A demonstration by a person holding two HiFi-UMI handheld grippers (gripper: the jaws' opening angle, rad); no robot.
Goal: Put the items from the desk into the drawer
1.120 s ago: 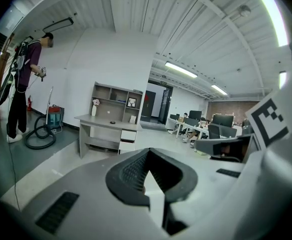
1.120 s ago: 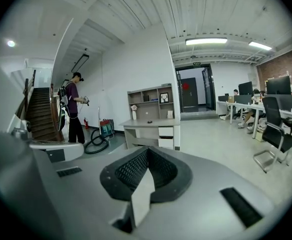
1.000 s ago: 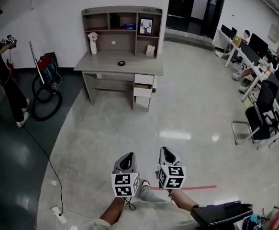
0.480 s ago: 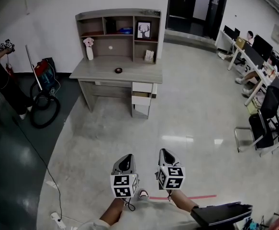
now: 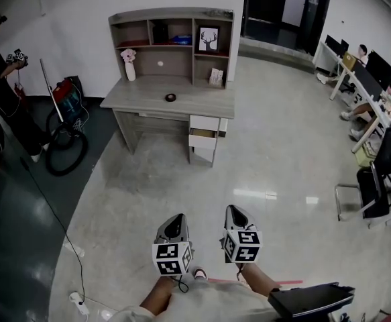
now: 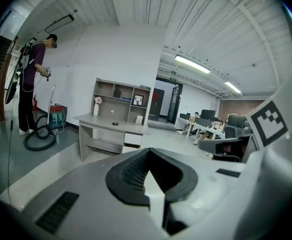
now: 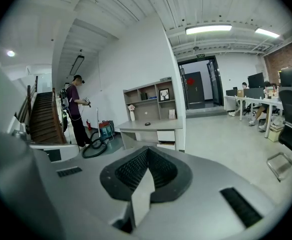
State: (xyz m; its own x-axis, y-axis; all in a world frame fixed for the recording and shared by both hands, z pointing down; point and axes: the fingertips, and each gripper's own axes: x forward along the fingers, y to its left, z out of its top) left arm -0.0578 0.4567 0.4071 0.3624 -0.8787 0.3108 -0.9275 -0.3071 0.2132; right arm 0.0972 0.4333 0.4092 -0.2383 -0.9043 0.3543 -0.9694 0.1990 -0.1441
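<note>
Desk (image 5: 198, 104), one dark item (image 5: 171, 97), one flower vase (image 5: 129, 66), left gripper (image 5: 176, 220), right gripper (image 5: 234, 212)

Left gripper (image 5: 174, 223): low in head view, near 6 o'clock, tip toward 12 o'clock, jaws pressed together, nothing between.
Right gripper (image 5: 235, 214): just beside, at 3 o'clock of its partner, same heading, jaws closed, empty.
Left forearm (image 5: 157, 300): bare, entering from 6 o'clock.
Right forearm (image 5: 257, 283): likewise.

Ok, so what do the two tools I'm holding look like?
Both the left tool and right tool are smooth grey, with black ribbed pads at the front. Each carries a white cube printed with black square markers. A thin black cable loops beneath the left one.
</note>
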